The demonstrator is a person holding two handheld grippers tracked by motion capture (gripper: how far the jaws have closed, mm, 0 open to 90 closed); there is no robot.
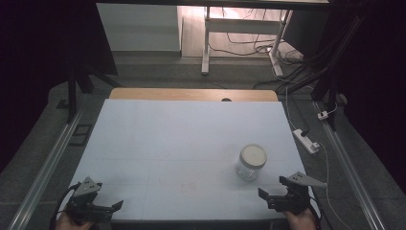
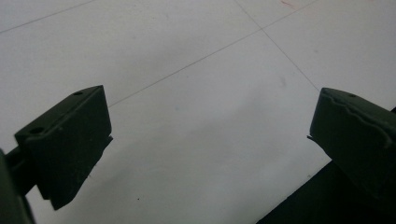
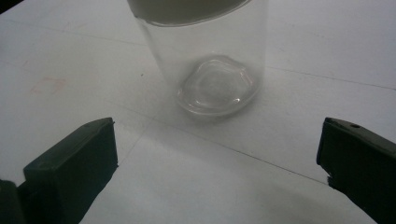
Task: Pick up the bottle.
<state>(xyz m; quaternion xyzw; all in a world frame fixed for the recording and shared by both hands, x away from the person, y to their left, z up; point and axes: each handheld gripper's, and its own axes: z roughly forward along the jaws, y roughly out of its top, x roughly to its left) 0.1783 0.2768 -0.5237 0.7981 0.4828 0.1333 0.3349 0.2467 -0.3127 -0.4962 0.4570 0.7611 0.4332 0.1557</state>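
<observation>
Jar [image 1: 251,163], unlabelled clear glass, stands before right gripper [image 1: 280,190]; both grippers' fingers spread, empty.

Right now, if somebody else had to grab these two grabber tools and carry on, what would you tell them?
Left gripper: open, holding nothing, low at the near left edge of the white table.
Right gripper: open, holding nothing, at the near right edge, pointed at the jar.
Jar: clear glass, pale lid on, upright on the table's right side, just ahead of the right gripper and apart from its jaws.
Done: nothing that shows; the jar is untouched and its lid is on.
Left: probably move the right gripper forward and close on the jar.
</observation>
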